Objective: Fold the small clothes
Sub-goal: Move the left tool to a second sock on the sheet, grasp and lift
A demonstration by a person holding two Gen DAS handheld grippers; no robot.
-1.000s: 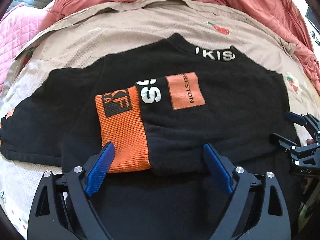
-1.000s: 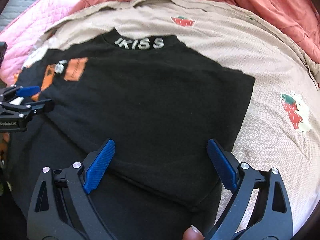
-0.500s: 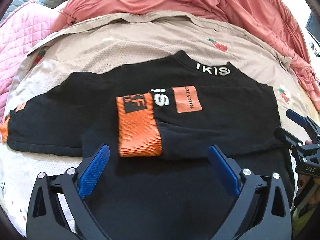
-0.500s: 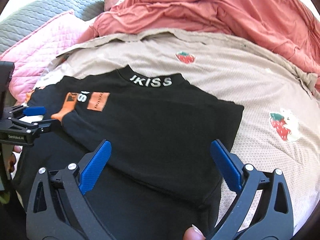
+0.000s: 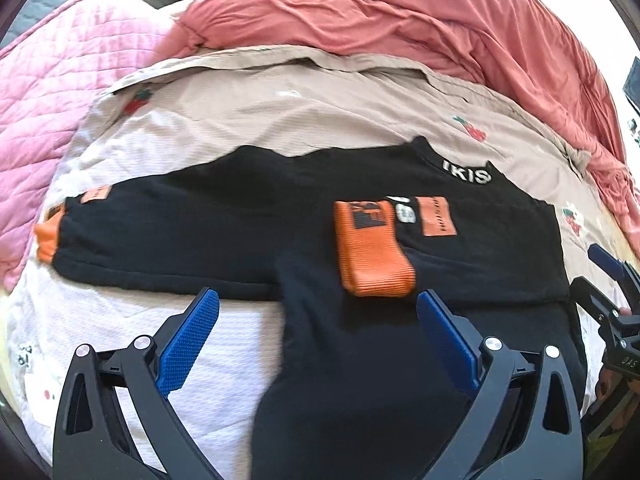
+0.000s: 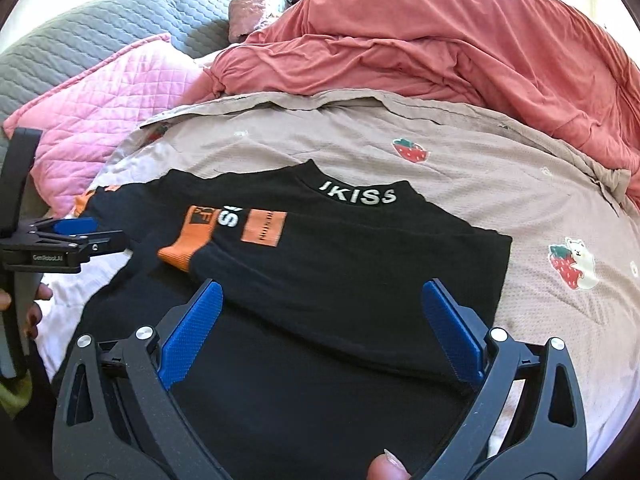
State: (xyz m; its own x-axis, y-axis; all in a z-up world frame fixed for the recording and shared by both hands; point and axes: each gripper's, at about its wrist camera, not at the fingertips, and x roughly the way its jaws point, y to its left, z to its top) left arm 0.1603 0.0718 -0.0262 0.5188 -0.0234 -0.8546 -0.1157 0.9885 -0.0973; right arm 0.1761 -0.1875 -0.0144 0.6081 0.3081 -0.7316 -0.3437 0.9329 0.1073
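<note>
From the left wrist view, the left hand-held gripper (image 5: 318,312) stands with its blue pads spread wide, its jaws having just been opening, and nothing is caught between them; it hangs over the black sweater (image 5: 280,216), which lies flat on the beige strawberry-print sheet (image 5: 280,108) of a bed. One sleeve is folded across the chest so that its orange cuff (image 5: 372,256) rests near the middle of the garment, beside an orange patch (image 5: 436,216) and below the white lettering on the collar (image 5: 466,174). The other sleeve stretches out to the left, ending in a second orange cuff (image 5: 46,240). A crumpled salmon blanket (image 5: 400,12) is heaped beyond the sheet, with a pink quilted cover (image 5: 52,80) at the left. At the right edge the right hand-held gripper (image 5: 612,292) shows in part. From the right wrist view, the right hand-held gripper (image 6: 322,328) is likewise wide apart and empty, its jaws just opened further, poised above the sweater's (image 6: 360,272) folded right side, whose edge lies straight against the sheet (image 6: 520,184). The left hand-held gripper (image 6: 76,230) appears at the left edge, above the sweater's left side. A fingertip (image 6: 386,468) shows at the bottom.
</note>
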